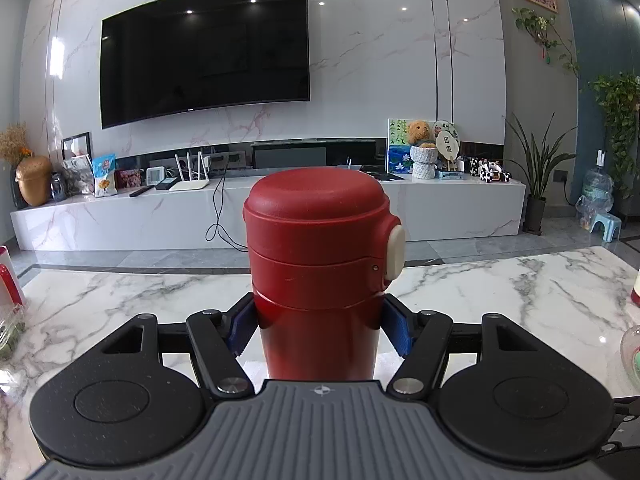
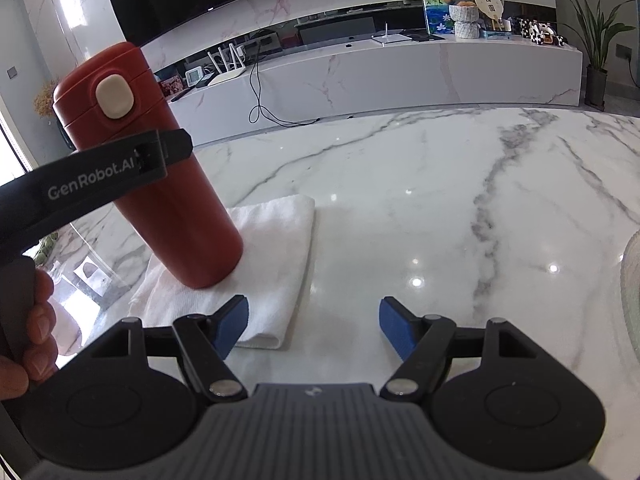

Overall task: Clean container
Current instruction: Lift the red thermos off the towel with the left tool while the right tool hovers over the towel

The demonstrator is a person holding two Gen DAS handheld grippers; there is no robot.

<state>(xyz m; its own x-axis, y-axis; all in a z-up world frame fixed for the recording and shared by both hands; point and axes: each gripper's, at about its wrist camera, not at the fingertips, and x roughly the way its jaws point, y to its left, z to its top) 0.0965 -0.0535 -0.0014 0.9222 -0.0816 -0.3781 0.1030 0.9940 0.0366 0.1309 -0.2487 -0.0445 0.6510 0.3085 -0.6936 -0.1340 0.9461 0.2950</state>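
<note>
A red thermos flask (image 1: 318,264), its lid closed and a cream push-button (image 1: 396,252) showing at 3 o'clock on the cap, stands dead centre in the left wrist view, clamped around its body by the left tool (image 1: 318,330), whose blue pads (image 1: 242,330) press against both sides below the lid seam. From the right wrist view the same flask (image 2: 160,184) sits at 10 o'clock, its base resting on a folded white towel (image 2: 276,264) spread on the white marble worktop (image 2: 440,208); it looks tilted there, though the fisheye lens makes that hard to judge. A black finger of the left tool, printed "GenRobot.AI", crosses the flask just below the cap, and the person's left hand (image 2: 34,336) grips the handle at 8 o'clock.

The right tool (image 2: 314,326) hangs released above the worktop, its blue pads (image 2: 394,330) spread wide with nothing between them; its left pad lies over the near edge of the towel.

Beyond the worktop, a dark wall-mounted television (image 1: 204,50) fills 12 o'clock of the left wrist view above a long marble media console (image 1: 460,208). On the console, a white router (image 1: 190,178) stands at 10 o'clock and a teddy bear (image 1: 420,132) at 2 o'clock, with a potted plant (image 1: 536,168) on the floor further right.
</note>
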